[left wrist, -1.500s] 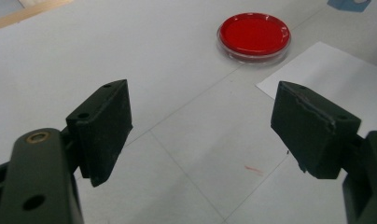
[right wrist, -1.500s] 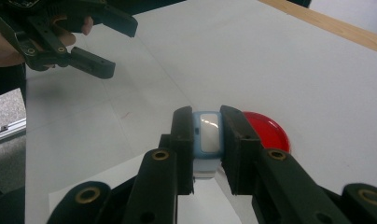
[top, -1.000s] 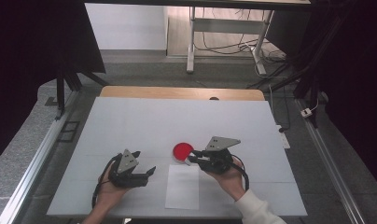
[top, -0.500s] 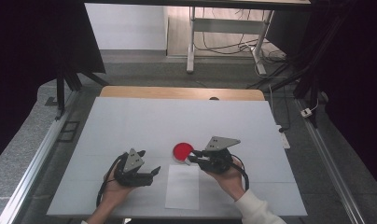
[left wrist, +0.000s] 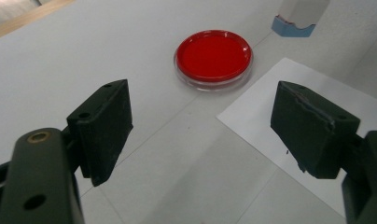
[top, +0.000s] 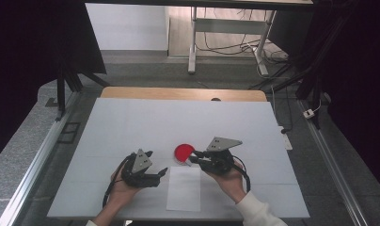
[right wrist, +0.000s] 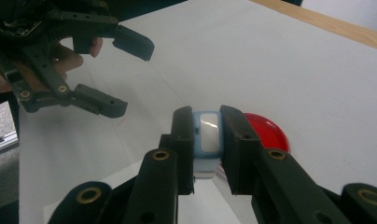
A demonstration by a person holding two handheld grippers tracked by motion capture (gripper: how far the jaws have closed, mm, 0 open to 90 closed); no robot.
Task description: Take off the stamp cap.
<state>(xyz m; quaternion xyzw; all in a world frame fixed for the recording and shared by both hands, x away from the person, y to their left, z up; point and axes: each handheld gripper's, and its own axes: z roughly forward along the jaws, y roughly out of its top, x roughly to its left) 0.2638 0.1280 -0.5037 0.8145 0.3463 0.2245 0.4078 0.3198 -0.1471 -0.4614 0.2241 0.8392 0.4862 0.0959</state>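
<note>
Even, bright overhead light, dark surrounds, soft shadows, slight close-up blur.

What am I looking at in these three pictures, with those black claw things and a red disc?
A person sits at a white table holding a hand-operated tool in each hand. The high view looks down from above; the other two come from cameras riding on each tool.

The left gripper has its jaws spread wide with nothing between them, aimed at a round clear shallow dish with red filling. The right gripper has its jaws shut on a small pale blue and white block-shaped object, beside the dish. A white sheet of paper lies flat on the table between the hands.
</note>
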